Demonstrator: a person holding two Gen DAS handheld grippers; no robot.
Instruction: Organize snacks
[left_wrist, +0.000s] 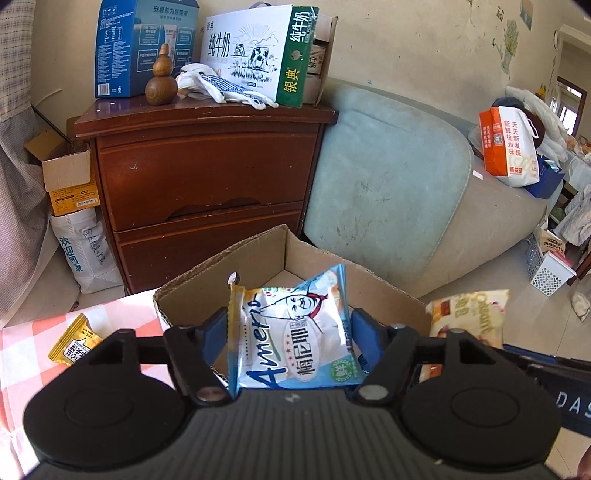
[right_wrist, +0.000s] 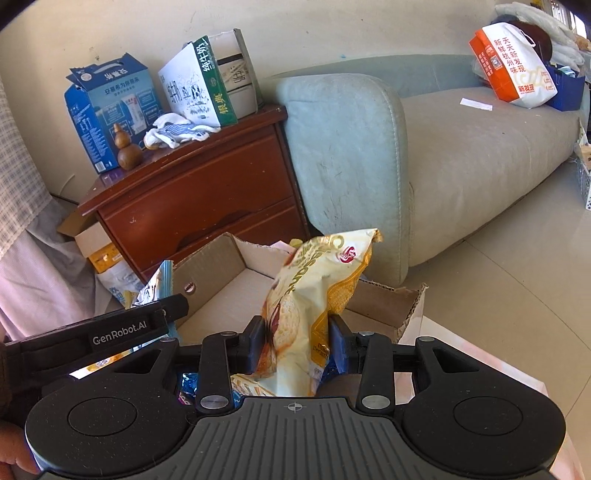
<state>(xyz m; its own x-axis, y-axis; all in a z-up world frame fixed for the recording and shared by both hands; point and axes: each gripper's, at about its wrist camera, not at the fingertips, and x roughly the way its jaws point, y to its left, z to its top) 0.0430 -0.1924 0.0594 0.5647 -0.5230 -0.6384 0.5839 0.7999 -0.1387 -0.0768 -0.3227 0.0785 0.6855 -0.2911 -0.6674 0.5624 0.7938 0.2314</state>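
Room: living room, cream wall, pale tiled floor.
Sofa (right_wrist: 461, 147): grey-green, worn; an orange-and-white shopping bag (right_wrist: 513, 62) sits on its far end.
Cabinet (left_wrist: 199, 173): dark red wood with drawers, beside the sofa arm; carries a milk carton box (left_wrist: 258, 55), a blue box (left_wrist: 140, 44), a wooden gourd (left_wrist: 161, 79) and white gloves (left_wrist: 225, 86).
Table: checked pink cloth (left_wrist: 26, 354) with a small yellow packet (left_wrist: 74, 341) lying on it.
Cardboard box (right_wrist: 229, 291): open, on the table below both grippers.
Left gripper (left_wrist: 288, 332): clamped on a blue-white Amerni snack bag (left_wrist: 295, 332), held upright over the box.
Right gripper (right_wrist: 295, 339): clamped on a yellow bread snack bag (right_wrist: 314, 295), held upright over the box.
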